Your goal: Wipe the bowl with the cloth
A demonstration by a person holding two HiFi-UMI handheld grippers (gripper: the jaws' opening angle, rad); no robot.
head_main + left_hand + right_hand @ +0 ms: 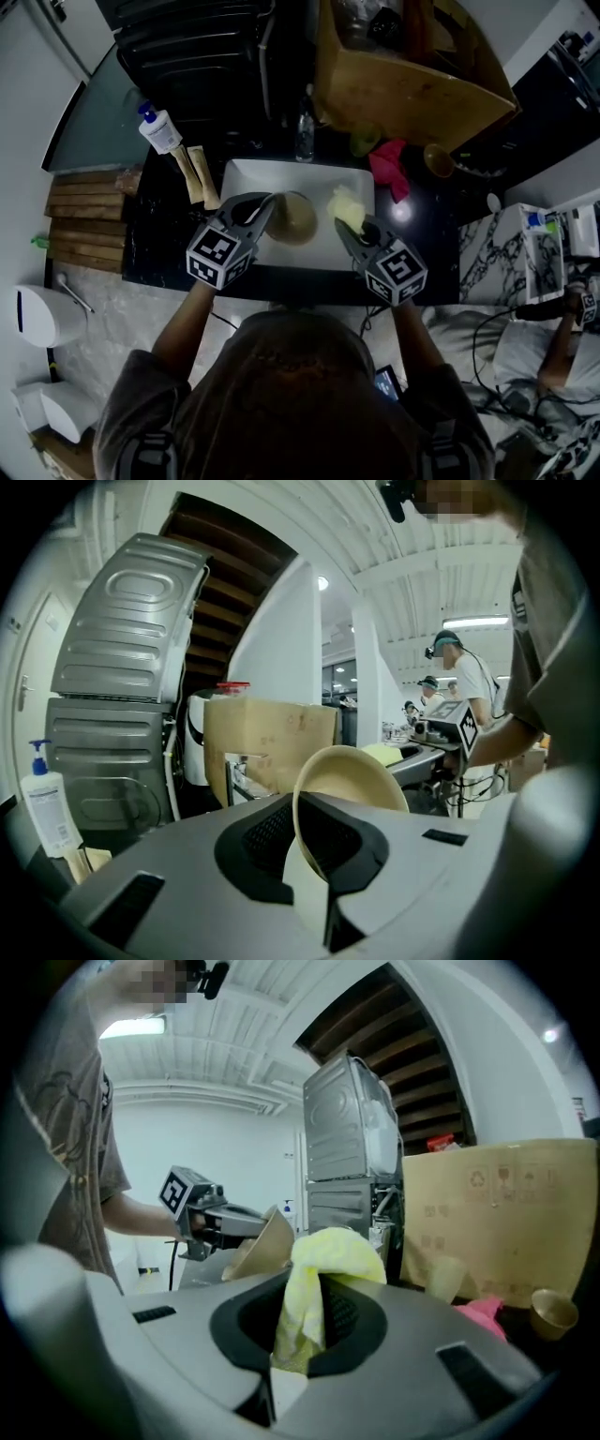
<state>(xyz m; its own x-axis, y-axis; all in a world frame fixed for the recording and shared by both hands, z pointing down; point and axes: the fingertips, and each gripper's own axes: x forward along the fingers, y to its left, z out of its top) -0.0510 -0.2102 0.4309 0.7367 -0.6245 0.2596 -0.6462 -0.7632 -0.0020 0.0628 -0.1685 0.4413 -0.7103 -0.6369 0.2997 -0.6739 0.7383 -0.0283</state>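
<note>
Jaws of the left gripper (317, 847) pinch the rim of the tan bowl (356, 778). Those of the right gripper (298, 1327) clench the yellow cloth (333, 1251) at the bowl's three o'clock, over the white basin (281, 174). Held by one thin edge, the bowl could pivot or slip under wiping pressure.

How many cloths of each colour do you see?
Yellow cloth, held in the right gripper: 1
Pink cloth, lying on the dark counter: 1
Total: 2
</note>
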